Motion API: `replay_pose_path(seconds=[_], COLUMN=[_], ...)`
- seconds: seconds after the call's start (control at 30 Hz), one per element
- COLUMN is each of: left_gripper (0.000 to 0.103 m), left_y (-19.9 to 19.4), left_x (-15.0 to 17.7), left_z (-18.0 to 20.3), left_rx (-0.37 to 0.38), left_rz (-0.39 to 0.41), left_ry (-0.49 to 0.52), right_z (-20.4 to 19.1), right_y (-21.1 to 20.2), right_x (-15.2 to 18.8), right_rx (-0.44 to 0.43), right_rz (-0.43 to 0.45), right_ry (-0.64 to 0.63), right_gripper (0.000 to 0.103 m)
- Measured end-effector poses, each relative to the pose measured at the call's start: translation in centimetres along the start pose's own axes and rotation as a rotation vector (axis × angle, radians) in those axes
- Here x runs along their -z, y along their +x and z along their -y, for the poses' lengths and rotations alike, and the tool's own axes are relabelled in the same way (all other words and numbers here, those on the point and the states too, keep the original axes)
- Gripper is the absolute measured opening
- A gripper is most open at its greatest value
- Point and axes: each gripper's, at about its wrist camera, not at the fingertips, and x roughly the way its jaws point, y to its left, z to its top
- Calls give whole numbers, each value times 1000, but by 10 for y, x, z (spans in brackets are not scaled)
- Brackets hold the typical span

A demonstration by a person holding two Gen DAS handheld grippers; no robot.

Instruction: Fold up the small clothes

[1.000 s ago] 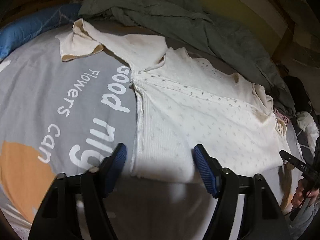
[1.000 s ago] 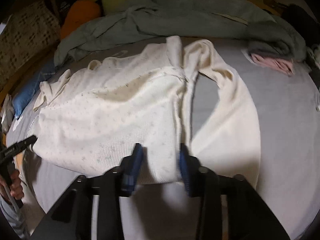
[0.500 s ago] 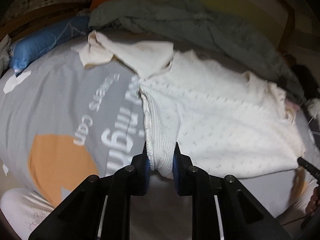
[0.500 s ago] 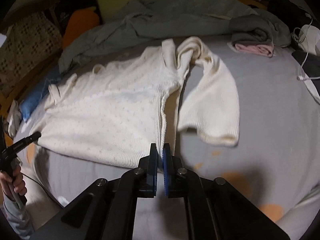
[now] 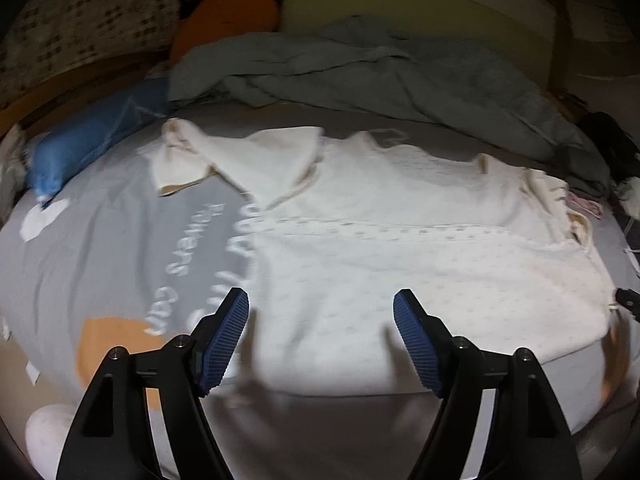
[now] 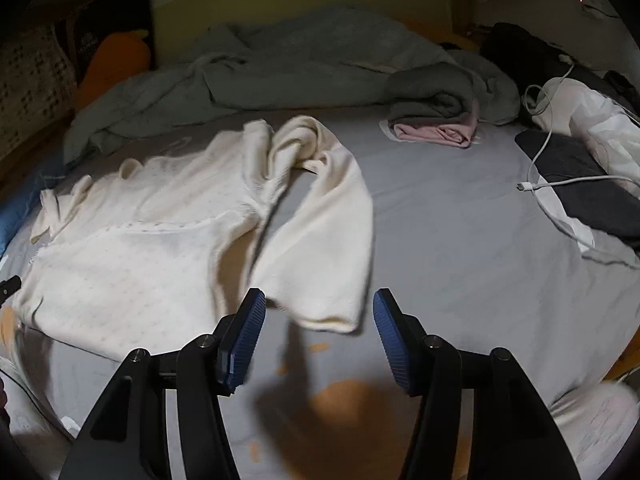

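Bed sheet (image 5: 100,248), grey with white lettering and orange patches, is the work surface, so the garment lies spread on it for folding. Grey blanket (image 5: 360,68) is bunched along the far edge, likely pushed back to free the middle. Cream top (image 5: 400,264), the task's thing, lies flat in the middle of the sheet, hem toward both cameras, body smooth, probably laid out so the sleeves can be turned in. Its right sleeve (image 6: 324,248) lies down alongside the body with a strip of grey sheet showing between them; the shoulder is bunched where it bends. Left sleeve (image 5: 224,160) angles out to the far left, cuff crumpled, not yet folded in. Small folded pink and grey pile (image 6: 436,120) sits at the far right by the blanket, well apart from the top, likely finished pieces set aside. White cable (image 6: 560,184) lies on dark cloth at the right edge, not involved. Left gripper (image 5: 321,336) hangs above the hem near the top's left corner, jaws spread and opening, nothing pinched, cloth only below them. Right gripper (image 6: 319,338) hangs just near the right sleeve's cuff, jaws spread and opening, nothing between the pads. Judgement: both are free of the cloth, top is laid out, sleeve folds come next.
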Motion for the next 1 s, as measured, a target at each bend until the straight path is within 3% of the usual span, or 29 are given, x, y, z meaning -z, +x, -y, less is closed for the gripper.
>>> replay_pose_path(seconds=[0.13, 0.23, 0.27, 0.3, 0.33, 0.4, 0.47, 0.53, 0.63, 0.73, 0.87, 0.93, 0.97, 1.0], left_gripper=[74, 75, 75, 75, 75, 75, 75, 76, 82, 83, 83, 84, 84, 84], left_y=[7, 18, 22, 26, 30, 38, 42, 42, 44, 46, 43, 42, 42, 42], left_x=[-2, 1, 3, 5, 8, 14, 20, 22, 23, 26, 30, 32, 32, 32], left_z=[25, 46, 52, 58, 65, 76, 85, 87, 83, 82, 87, 87, 86, 85], left_rx=[76, 113, 117, 119, 121, 116, 79, 64, 59, 59, 34, 37, 41, 45], left_rz=[1, -31, -41, -49, -59, -78, -71, -51, -46, -39, -16, -11, -9, -7], left_ry=[23, 34, 39, 47, 61, 99, 138, 147, 124, 118, 166, 174, 172, 168], right_z=[14, 24, 24, 21, 18, 10, 7, 20, 58, 101, 150, 172, 181, 186], right_y=[26, 49, 53, 52, 50, 45, 32, 16, -1, -13, -1, 14, 20, 22], right_x=[-12, -10, -10, -11, -11, -13, -18, -29, -46, -64, -79, -78, -76, -73], right_rx=[33, -14, -8, 9, 21, 14, 42, 140, 255, 432, 592, 658, 669, 665], right_rz=[-98, -168, -171, -148, -137, -137, -76, 13, 85, 140, 124, 72, 37, 20], right_ry=[-14, 7, -1, -29, -64, -132, -168, -146, -31, 46, 105, 159, 203, 240], right_gripper=[58, 56, 51, 25, 5, 5, 5, 5, 4, 4, 5, 5, 8, 17])
